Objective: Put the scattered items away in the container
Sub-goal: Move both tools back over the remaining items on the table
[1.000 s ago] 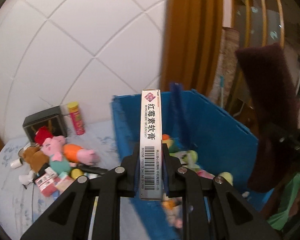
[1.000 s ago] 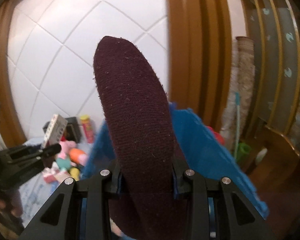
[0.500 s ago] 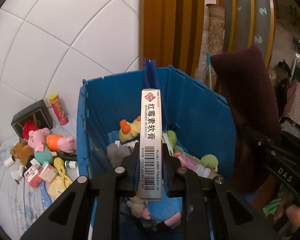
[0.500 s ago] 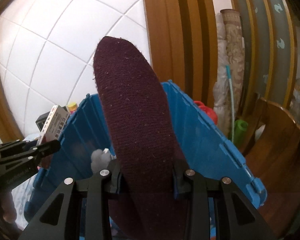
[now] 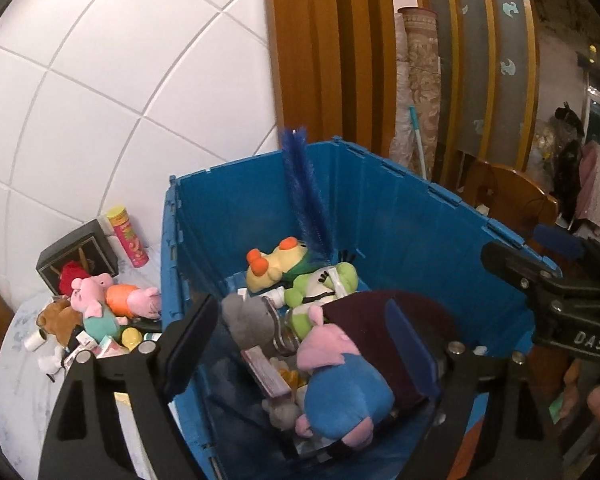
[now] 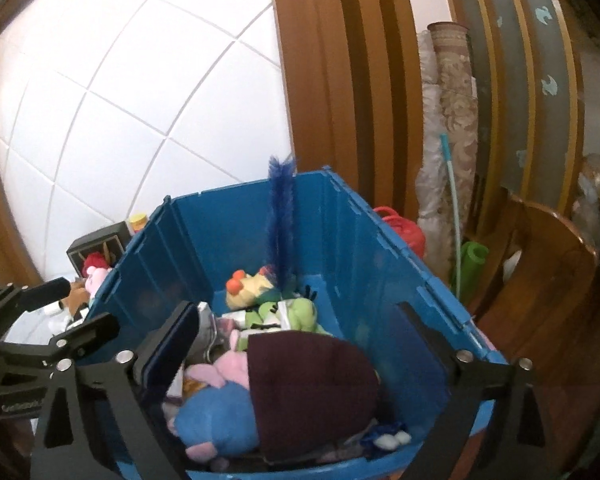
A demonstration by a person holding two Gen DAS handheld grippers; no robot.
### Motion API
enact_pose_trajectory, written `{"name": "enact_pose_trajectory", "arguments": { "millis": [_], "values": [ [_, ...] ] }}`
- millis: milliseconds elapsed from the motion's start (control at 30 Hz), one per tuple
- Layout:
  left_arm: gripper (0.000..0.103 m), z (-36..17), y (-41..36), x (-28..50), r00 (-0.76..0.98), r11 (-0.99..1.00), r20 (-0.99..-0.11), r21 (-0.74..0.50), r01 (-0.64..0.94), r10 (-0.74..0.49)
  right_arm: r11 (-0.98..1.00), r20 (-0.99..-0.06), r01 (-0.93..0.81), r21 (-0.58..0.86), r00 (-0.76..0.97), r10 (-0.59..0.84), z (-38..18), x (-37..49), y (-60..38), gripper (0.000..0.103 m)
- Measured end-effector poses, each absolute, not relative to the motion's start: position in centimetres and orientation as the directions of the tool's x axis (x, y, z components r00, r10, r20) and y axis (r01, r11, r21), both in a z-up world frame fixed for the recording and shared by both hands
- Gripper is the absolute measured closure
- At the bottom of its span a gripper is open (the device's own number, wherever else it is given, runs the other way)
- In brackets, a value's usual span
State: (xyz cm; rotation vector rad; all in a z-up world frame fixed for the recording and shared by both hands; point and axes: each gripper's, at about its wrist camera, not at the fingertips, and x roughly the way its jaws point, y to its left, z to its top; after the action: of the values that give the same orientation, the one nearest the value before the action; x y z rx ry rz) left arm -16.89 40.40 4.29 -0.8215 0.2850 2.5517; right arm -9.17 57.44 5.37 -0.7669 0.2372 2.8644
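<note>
Now both your grippers hang over the blue crate (image 5: 384,208), jaws opening with nothing between them: the left gripper (image 5: 300,344) spread wide, the right gripper (image 6: 296,344) at its widest. The maroon beanie (image 6: 308,392) lies inside on the blue-bodied pig plush (image 5: 340,384). What remains sits outside, on the pale cloth (image 5: 20,380) left of the crate's left wall: a pink pig plush (image 5: 96,300), a pink canister (image 5: 128,236), small boxes. Your left hand is nearer that pile, so I'd send it there.
</note>
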Motion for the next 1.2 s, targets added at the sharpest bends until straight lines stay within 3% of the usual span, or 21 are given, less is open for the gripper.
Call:
{"name": "enact_pose_trajectory", "arguments": {
  "millis": [600, 1033, 1200],
  "values": [
    [0.017, 3.3, 27.7, -17.5, -0.778, -0.975, -0.609, 0.033, -0.220, 0.155, -0.990, -0.546, -0.103, 0.091, -0.837, 0.037, 3.3, -12.3, 51.1, 0.000],
    [0.017, 1.7, 10.4, -17.1, -0.787, -0.997, -0.614, 0.019, -0.080, 0.052, -0.997, -0.499, 0.029, 0.077, -0.864, -0.064, 4.6, -13.9, 35.1, 0.000],
    [0.017, -0.6, 2.0, -17.6, -0.757, -1.000, -0.654, 0.009, -0.022, 0.010, -0.993, -0.509, 0.092, 0.080, -0.852, -0.120, 3.6, -15.1, 27.1, 0.000]
  ]
}}
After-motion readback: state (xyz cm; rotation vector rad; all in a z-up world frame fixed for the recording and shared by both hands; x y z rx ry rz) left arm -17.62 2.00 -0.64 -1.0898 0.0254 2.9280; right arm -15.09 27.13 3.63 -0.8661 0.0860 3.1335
